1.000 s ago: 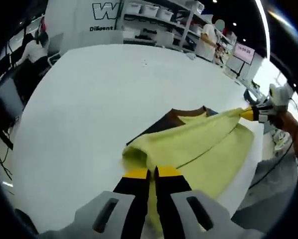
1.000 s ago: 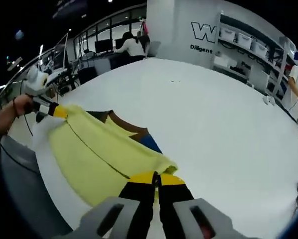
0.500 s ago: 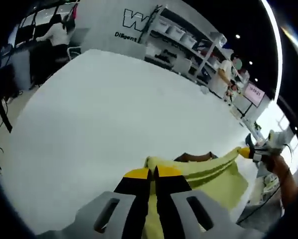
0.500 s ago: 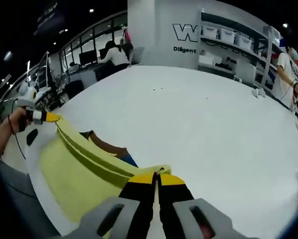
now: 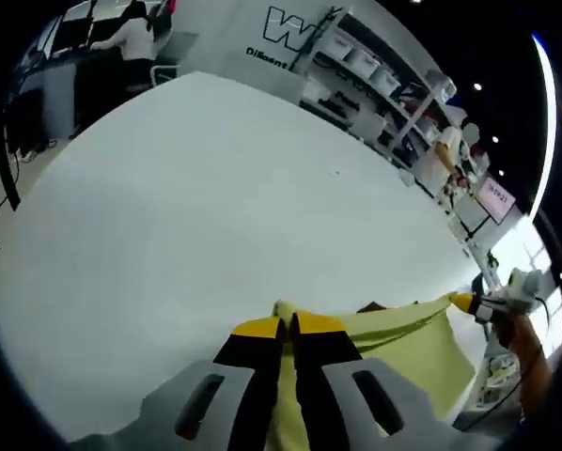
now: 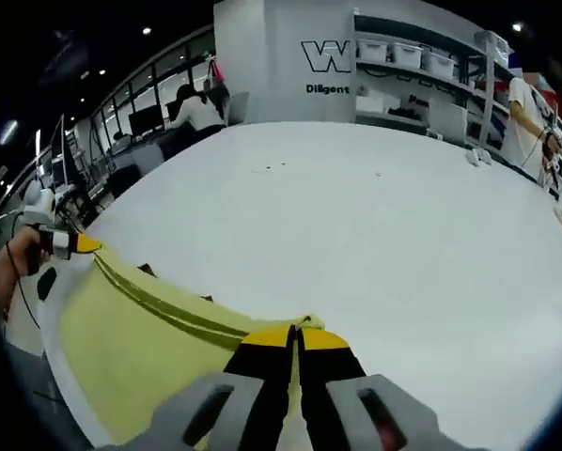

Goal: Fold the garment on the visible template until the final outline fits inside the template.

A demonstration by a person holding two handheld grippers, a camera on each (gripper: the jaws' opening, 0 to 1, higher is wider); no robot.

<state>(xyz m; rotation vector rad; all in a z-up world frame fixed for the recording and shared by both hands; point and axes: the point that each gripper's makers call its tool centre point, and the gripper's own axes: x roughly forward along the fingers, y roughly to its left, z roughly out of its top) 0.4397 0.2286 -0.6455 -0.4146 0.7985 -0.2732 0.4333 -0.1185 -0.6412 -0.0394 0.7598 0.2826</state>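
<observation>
White table (image 5: pixel 168 207) bare beyond yellow garment (image 6: pixel 140 329).

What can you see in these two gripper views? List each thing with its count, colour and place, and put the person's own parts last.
garment: one, yellow-green with a brown part peeking behind, held stretched between both grippers at the near table edge.
table: one, white, large, spreading ahead of both views.
shelves with bins: one run, grey-white, along the back wall.
wall lettering: one sign, dark on white, behind the table.
seated person: one, white top, at desks far back.
left gripper: one, black jaws with yellow tips, closed on the garment edge.
right gripper: one, same colours, closed on the opposite edge.
</observation>
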